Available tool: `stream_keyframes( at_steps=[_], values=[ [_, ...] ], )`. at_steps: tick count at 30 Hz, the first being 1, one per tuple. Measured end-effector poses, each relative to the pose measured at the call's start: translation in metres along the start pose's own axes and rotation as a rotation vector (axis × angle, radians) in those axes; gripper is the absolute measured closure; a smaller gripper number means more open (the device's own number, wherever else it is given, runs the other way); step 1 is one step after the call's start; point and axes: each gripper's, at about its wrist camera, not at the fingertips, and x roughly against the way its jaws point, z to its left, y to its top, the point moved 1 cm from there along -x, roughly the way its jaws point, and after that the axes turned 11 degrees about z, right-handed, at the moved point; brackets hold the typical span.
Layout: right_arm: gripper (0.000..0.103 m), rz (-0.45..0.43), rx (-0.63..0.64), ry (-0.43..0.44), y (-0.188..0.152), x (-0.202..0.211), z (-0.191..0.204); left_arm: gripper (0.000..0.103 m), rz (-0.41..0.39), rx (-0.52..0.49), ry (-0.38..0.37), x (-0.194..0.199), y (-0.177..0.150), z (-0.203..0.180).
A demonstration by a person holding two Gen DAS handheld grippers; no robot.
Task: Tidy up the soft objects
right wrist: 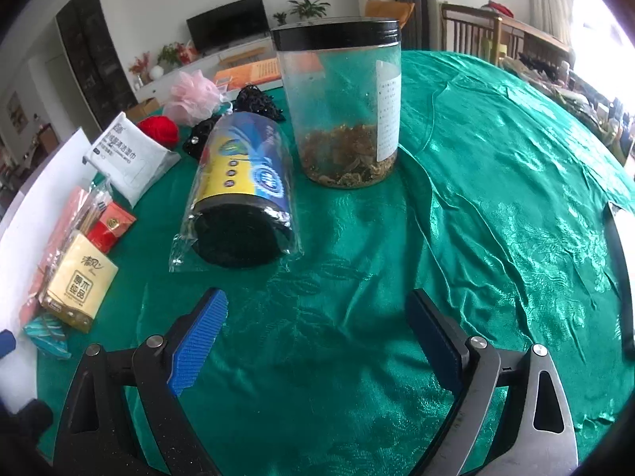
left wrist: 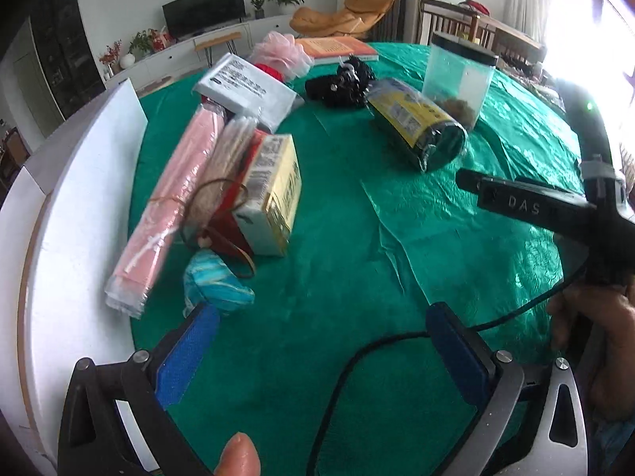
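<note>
While both grippers hover wide open and empty over the green cloth, we judge that we are between picks, choosing the next soft item. Our right gripper faces the wrapped roll lying on its side beside the clear jar. Our left gripper sits just short of the blue pouch, near the tissue pack. Next we need to close in and straddle one. The pink pouf and red ball lie far back, partly hidden.
</note>
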Motion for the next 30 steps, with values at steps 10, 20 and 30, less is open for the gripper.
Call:
stream_keyframes(
  at_steps=[10,20,30],
  values=[
    [0.01,0.021,0.027,-0.042,-0.008,-0.003,0.007,0.0,0.037,0.07,0.004,-0.038,0.003,0.012],
    [0.008,0.04,0.073,-0.108,-0.01,-0.008,0.016,0.0,0.019,0.116,0.007,-0.055,0.045,0.032],
    [0.008,0.039,0.073,-0.107,-0.01,-0.007,0.014,0.0,-0.046,0.107,0.002,-0.056,0.051,0.039]
  ],
)
